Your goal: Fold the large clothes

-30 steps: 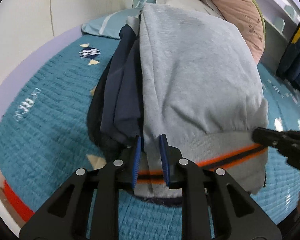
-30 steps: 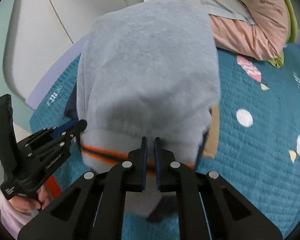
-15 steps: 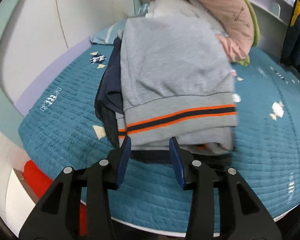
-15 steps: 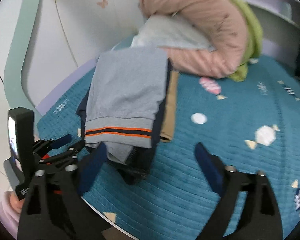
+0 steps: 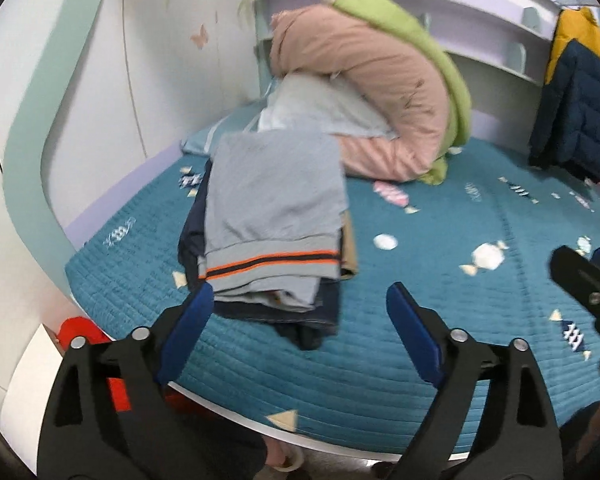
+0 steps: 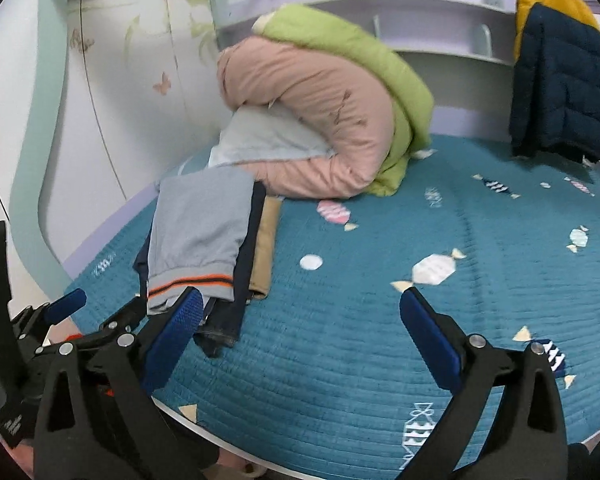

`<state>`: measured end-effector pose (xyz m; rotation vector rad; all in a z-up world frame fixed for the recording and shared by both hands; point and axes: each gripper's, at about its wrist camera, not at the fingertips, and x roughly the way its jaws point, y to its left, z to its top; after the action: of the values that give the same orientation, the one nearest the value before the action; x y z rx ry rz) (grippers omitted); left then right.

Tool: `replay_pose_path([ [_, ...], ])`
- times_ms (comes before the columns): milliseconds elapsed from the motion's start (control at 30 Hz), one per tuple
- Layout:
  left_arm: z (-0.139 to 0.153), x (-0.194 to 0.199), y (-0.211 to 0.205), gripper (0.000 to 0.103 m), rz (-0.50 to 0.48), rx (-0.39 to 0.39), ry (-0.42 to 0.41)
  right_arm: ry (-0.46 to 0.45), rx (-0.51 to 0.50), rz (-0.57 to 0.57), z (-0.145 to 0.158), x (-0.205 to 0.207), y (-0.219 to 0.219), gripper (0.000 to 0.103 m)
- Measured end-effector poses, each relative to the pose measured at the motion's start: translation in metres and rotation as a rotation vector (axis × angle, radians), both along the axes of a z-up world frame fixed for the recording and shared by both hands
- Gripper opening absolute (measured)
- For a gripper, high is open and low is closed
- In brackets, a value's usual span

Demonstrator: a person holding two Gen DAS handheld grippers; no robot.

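A folded grey sweater (image 5: 271, 204) with an orange and dark striped hem lies on top of a stack of folded dark and tan clothes (image 5: 324, 308) on the teal bedspread (image 5: 440, 312). It also shows in the right wrist view (image 6: 197, 232). My left gripper (image 5: 300, 328) is open and empty, drawn back near the bed's front edge, just in front of the stack. My right gripper (image 6: 300, 328) is open and empty, to the right of the stack. The right gripper shows at the right edge of the left wrist view (image 5: 588, 280).
A rolled pink and green duvet (image 5: 384, 92) and a pale pillow (image 5: 320, 108) lie behind the stack. A navy and yellow jacket (image 6: 560, 80) hangs at the back right. White wardrobe doors (image 5: 79, 100) stand at the left. The bed's white front edge (image 5: 340, 440) is below the grippers.
Both grippers let go of the grey sweater's hem, opened wide and pulled back toward the bed's front edge. The sweater now rests on the stack.
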<state>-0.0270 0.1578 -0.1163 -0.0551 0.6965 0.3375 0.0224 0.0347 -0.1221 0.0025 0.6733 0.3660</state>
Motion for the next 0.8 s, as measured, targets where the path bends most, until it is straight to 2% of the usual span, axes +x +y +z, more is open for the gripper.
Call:
replay_pose_path([
  [100, 0.014, -0.003, -0.023, 0.09, -0.027, 0.012, -0.016, -0.041, -0.02, -0.01, 0.009, -0.009, -0.01, 0.095],
  [233, 0.032, -0.01, -0.048, 0.091, -0.039, -0.01, -0.059, -0.117, -0.04, -0.033, 0.026, -0.02, -0.023, 0.095],
  [400, 0.055, -0.017, -0.071, 0.093, -0.029, 0.061, -0.112, -0.182, -0.034, -0.067, 0.046, -0.032, -0.039, 0.095],
  [533, 0.066, -0.022, -0.076, 0.094, -0.023, 0.023, -0.135, -0.239, -0.011, -0.086, 0.06, -0.043, -0.054, 0.095],
  [567, 0.067, -0.022, -0.076, 0.098, -0.006, 0.021, -0.123, -0.255, -0.011, -0.093, 0.063, -0.046, -0.058, 0.095],
  [667, 0.074, -0.029, -0.08, 0.098, 0.023, 0.049, -0.155, -0.278, -0.024, -0.108, 0.066, -0.046, -0.066, 0.095],
  [800, 0.081, -0.033, -0.085, 0.098, 0.009, 0.056, -0.153, -0.269, -0.03, -0.128, 0.063, -0.044, -0.073, 0.095],
])
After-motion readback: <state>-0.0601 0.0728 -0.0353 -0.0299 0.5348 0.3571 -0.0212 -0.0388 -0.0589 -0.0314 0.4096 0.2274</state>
